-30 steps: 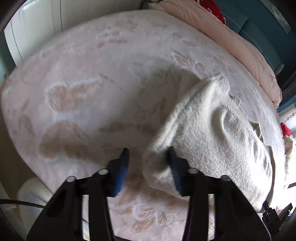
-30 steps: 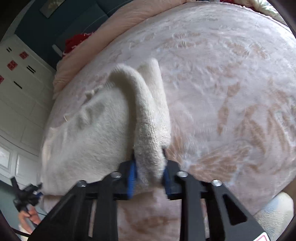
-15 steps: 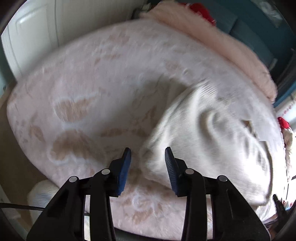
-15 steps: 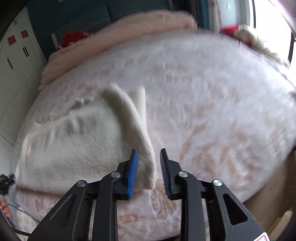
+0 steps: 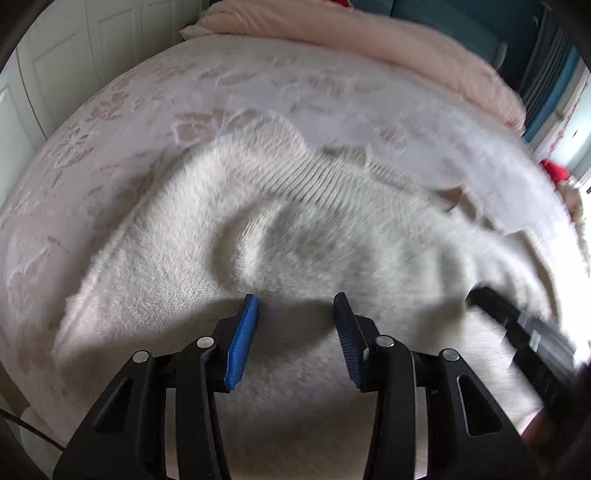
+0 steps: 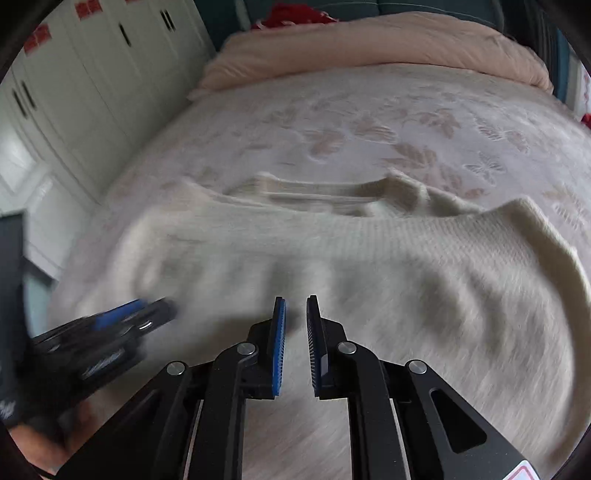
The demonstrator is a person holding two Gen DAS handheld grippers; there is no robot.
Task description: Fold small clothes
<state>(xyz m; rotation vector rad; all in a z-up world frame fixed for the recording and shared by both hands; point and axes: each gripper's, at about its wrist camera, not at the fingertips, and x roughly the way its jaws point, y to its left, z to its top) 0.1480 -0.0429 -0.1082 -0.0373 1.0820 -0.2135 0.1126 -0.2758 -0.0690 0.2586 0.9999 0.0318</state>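
A cream fuzzy knit sweater (image 5: 258, 229) lies spread across the bed, its ribbed band towards the far side. My left gripper (image 5: 295, 299) hovers over the sweater's middle. Its jaws are opening and nothing is between the blue pads. My right gripper (image 6: 296, 300) hangs above the same sweater (image 6: 369, 258). Its jaws are closing to a narrow gap with no cloth in it. A blurred finger (image 5: 517, 325) of the right gripper shows at the right of the left wrist view. The left gripper's blurred fingers (image 6: 125, 312) show at the left of the right wrist view.
The bed carries a pale pink bedspread (image 6: 369, 122) with a leaf and butterfly pattern. A rolled pink duvet (image 6: 369, 40) lies along the far end. White wardrobe doors (image 6: 92, 74) stand close on the left. Something red (image 6: 291, 13) sits behind the duvet.
The right gripper let go of the folded sleeve edge it was shut on. Both grippers swung over the sweater's middle and now sit side by side. The sweater lies flatter.
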